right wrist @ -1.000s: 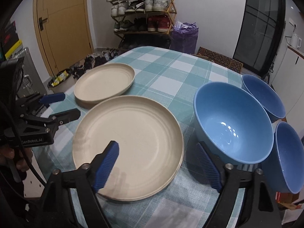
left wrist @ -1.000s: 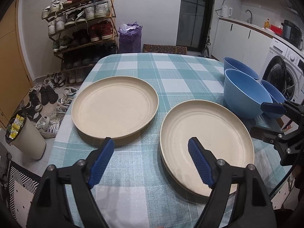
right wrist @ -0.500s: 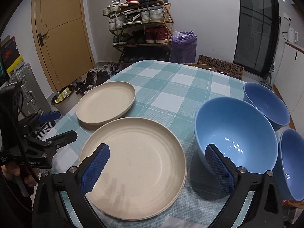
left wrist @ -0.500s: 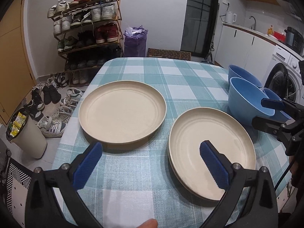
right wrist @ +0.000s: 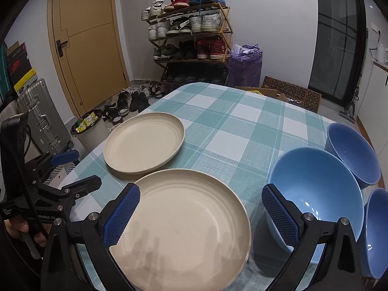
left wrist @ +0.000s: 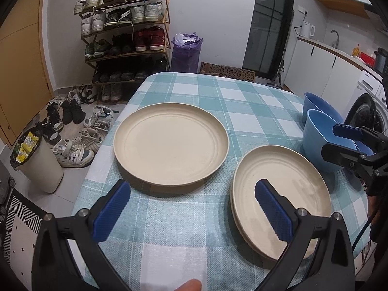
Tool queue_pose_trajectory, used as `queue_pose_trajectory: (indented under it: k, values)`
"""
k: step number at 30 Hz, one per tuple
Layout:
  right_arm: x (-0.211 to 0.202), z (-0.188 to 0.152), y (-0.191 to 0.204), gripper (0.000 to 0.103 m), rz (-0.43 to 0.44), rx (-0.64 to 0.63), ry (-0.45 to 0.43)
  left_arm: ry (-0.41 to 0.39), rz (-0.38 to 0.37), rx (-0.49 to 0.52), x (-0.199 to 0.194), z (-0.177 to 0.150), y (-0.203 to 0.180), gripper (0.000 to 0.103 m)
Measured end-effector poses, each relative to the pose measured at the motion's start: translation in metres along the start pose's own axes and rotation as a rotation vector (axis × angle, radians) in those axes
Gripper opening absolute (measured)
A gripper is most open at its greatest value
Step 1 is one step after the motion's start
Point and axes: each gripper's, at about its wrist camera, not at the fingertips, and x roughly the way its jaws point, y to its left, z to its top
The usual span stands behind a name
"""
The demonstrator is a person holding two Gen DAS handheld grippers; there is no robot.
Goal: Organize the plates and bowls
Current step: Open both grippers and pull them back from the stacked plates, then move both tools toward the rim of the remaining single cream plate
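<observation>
On the checked table (left wrist: 218,92) a single cream plate (left wrist: 169,143) lies at the left. A second cream plate (left wrist: 286,184) nearer me on the right shows a double rim, so it looks like two stacked. Three blue bowls stand along the right edge: a big near bowl (right wrist: 315,189), a far bowl (right wrist: 351,155) and a cropped bowl (right wrist: 378,230). My left gripper (left wrist: 191,194) hangs open over bare cloth before the plates. My right gripper (right wrist: 200,194) is open above the near plate (right wrist: 189,218), with its right finger in front of the big bowl.
A shoe rack (left wrist: 126,36) and loose shoes (left wrist: 72,121) stand beyond the table's far left. A white bin (left wrist: 36,162) is on the floor at the left. A washing machine (left wrist: 371,111) is on the right. A suitcase (right wrist: 41,114) and a door (right wrist: 87,43) are at the left.
Both grippers' jaws have spread wider. The right gripper has drawn back a little from the near plate and the big bowl. The dishes have not moved.
</observation>
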Motion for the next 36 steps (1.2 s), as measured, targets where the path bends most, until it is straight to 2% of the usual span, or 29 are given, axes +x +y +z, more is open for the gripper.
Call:
queue_pose_trajectory:
  k: [17,36]
  values:
    - [0.02,0.034,0.0,0.102,0.046,-0.001,0.008,0.005,0.052,-0.072,0.009,0.024,0.027,0.103]
    - [0.045,0.072,0.005,0.102,0.086,-0.018,0.015,0.017,0.096,-0.094,0.024,0.045,0.044,0.103]
